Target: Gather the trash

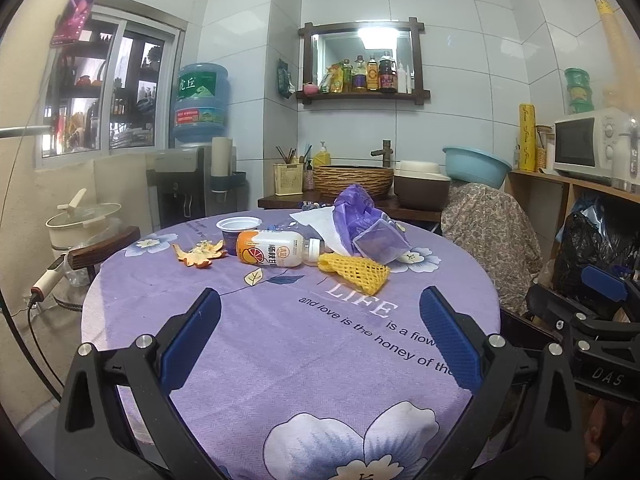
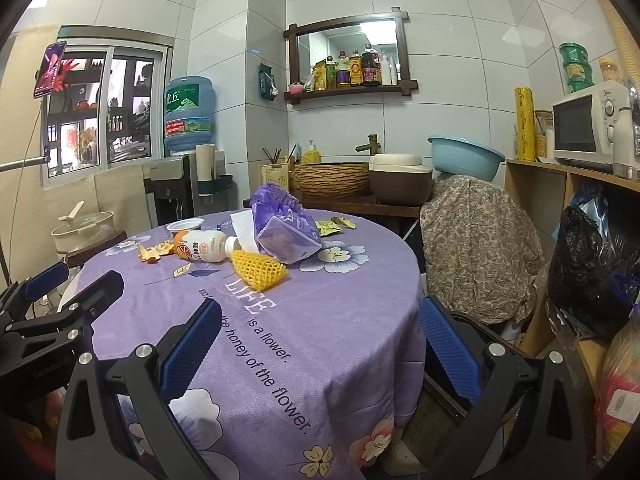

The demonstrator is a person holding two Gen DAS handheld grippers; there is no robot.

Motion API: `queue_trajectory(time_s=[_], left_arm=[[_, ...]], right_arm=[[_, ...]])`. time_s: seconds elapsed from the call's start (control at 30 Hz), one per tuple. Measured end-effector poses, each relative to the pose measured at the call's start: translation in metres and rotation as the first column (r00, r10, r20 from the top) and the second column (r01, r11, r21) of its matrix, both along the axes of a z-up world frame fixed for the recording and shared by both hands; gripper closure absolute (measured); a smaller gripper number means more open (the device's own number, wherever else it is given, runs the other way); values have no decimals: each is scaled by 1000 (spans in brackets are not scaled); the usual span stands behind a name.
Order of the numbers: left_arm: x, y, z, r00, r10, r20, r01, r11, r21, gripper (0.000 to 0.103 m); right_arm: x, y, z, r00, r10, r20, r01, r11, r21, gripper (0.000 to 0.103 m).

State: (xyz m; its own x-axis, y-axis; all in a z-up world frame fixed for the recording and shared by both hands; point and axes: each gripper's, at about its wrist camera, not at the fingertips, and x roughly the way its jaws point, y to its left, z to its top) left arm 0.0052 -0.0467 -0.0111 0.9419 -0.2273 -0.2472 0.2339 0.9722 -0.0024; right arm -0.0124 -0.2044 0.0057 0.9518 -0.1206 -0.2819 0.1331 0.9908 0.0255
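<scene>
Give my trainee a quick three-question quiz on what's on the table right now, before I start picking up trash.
1. True or false: the drink bottle stands upright.
2. Which piece lies closest to the claws? A) orange peel B) yellow foam net C) yogurt cup
3. Is the left claw or the right claw holding anything?

Key: 1 false, it lies on its side. 2 B. 3 no, both are open and empty above the purple tablecloth.

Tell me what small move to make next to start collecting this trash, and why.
Probably ease the left gripper forward toward the yellow foam net. Both grippers are open and empty above the near side of the table, and the net is the nearest piece of the trash, lying loose in front of the bottle.
</scene>
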Motion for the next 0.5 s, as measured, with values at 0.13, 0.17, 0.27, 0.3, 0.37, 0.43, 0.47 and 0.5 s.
queue_trajectory(time_s=[0.13, 0.17, 0.27, 0.3, 0.37, 0.43, 0.47, 0.5], left_arm=[[1, 1, 1, 1000, 0, -4, 0, 1000, -1, 5], [1, 1, 1, 1000, 0, -4, 0, 1000, -1, 5], [1, 1, 0, 1000, -2, -4, 2, 1000, 1, 5], [1, 1, 0, 1000, -4, -4, 4, 1000, 3, 5], [1, 1, -1, 1000, -6, -5, 6, 1000, 5, 5], [1, 0, -1, 1000, -6, -6, 6, 1000, 5, 5], [1, 0, -1, 1000, -6, -4, 6, 1000, 5, 5], [1, 0, -2, 1000, -7, -4, 7, 1000, 5, 5]], right_arm=[[0, 0, -1, 1000, 3, 0, -3, 1000, -4, 5], [0, 1, -1, 1000, 3, -1, -4, 1000, -5, 5], [1, 0, -2, 1000, 3, -4, -3, 1000, -5, 5], [0, 1, -2, 1000, 3, -3, -3, 1000, -5, 5], [1, 1, -2, 1000, 2, -4, -3, 1000, -5, 5], [1, 0, -3, 1000, 2, -6, -2, 1000, -4, 5], [1, 0, -3, 1000, 2, -6, -2, 1000, -4, 5], [2, 0, -3, 1000, 2, -7, -2, 1000, -3, 5]])
